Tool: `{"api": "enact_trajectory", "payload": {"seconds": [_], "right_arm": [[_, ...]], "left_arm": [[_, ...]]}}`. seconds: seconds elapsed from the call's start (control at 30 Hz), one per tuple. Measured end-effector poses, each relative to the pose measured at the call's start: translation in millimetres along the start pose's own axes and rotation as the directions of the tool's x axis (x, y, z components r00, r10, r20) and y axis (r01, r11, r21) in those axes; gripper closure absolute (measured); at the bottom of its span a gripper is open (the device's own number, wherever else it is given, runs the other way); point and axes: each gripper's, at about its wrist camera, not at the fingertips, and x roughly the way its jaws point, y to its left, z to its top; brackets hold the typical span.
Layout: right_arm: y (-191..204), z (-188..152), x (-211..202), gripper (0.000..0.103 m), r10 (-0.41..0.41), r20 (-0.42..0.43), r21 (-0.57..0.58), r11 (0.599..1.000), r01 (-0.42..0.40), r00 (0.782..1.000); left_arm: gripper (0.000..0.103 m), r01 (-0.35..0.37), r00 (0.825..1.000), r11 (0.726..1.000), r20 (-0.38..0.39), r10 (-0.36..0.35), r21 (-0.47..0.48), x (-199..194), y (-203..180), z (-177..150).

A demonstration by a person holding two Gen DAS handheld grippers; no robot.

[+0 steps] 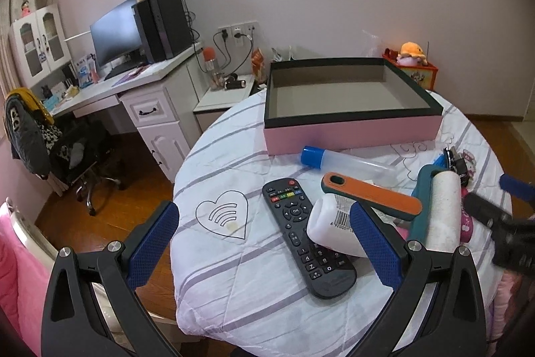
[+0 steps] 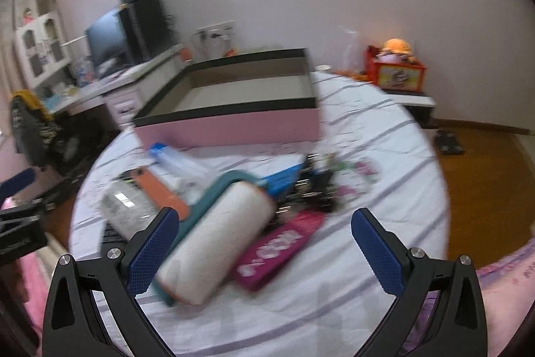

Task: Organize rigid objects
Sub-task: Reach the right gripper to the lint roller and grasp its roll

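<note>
My right gripper (image 2: 264, 243) hung released over the lint roller (image 2: 217, 240), at seven o'clock from the pink box (image 2: 230, 126). It looked light and stiff; I'd grip its orange handle (image 2: 160, 189).

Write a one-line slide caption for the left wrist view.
Open left gripper hovers over a black remote and white bottle, with the empty pink box behind.
</note>
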Motion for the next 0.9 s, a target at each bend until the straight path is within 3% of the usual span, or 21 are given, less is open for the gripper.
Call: {"api": "enact_trajectory", "payload": {"seconds": [0.17,0.33,0.5,0.87,0.9], "right_arm": [[12.7,-1.1,20.5,0.001,0.044,-0.033,0.023,0.999,-0.044,0.998],[14.1,0.3,37.0,0.013,0.084,-0.067,0.053,0.995,-0.08,0.994],[11.0,0.3,54.4,0.033,0.093,-0.104,0.082,0.993,-0.084,0.99],[-1.2,3.6,70.3,0.033,0.184,-0.103,0.171,0.971,-0.165,0.978],[-2.5,4.1,72.1,0.037,0.194,-0.102,0.18,0.968,-0.173,0.976]], "left_arm": [[0.0,-0.003,1.0,1.0,-0.006,0.003,0.001,3.9,6.4,-2.5],[0.0,0.004,1.0,1.0,-0.011,-0.004,-0.008,6.4,14.4,-6.1],[0.0,0.023,1.0,1.0,-0.007,-0.023,-0.01,6.7,17.6,-7.4],[0.0,0.042,0.999,0.999,-0.013,-0.042,0.007,10.3,14.7,-8.8],[0.0,0.043,0.999,0.999,-0.014,-0.043,0.008,10.1,14.4,-8.6]]}}
